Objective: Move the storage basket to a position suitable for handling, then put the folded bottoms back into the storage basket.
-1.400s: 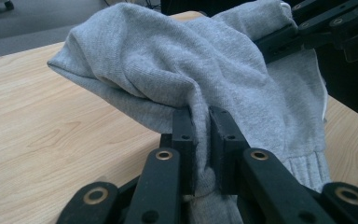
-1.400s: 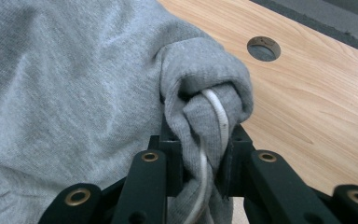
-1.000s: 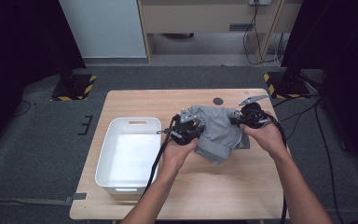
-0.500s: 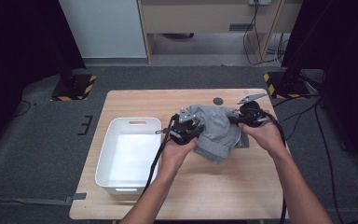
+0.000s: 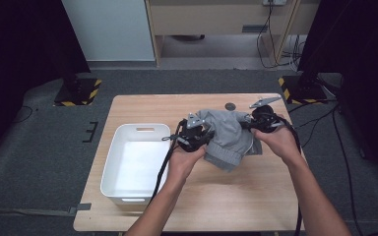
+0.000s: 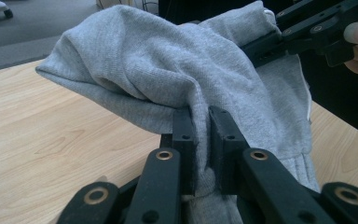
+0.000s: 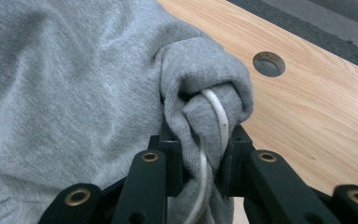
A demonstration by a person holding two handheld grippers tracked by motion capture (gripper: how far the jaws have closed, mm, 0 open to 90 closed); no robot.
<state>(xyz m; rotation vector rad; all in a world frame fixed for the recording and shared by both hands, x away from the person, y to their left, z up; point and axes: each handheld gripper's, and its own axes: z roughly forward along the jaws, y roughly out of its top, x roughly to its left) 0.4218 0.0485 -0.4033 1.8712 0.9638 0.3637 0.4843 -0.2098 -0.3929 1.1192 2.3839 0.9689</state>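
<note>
Gripping a crumpled grey knitted fabric garment (image 5: pixel 229 137) between both claws above the light wooden tabletop (image 5: pixel 236 196). Left claw (image 6: pixel 200 135) pinching a fold; right claw (image 7: pixel 200 154) clamping a bunched edge with its white cord (image 7: pixel 216 116).

Tub (image 5: pixel 128 142) on table (image 5: pixel 226 196) left side; garment (image 5: pixel 229 137) right of tub; table hole (image 5: pixel 231 106) behind garment.

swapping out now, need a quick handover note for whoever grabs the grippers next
Left gripper: shut on a fold of the grey garment.
Right gripper: shut on a bunched edge of the garment with a white cord in it.
Garment: bunched between the two grippers over the table, right of the white bin.
Done: both grips set.
Left: probably folding or moving the garment to the bin; nothing lies in the bin yet.
</note>
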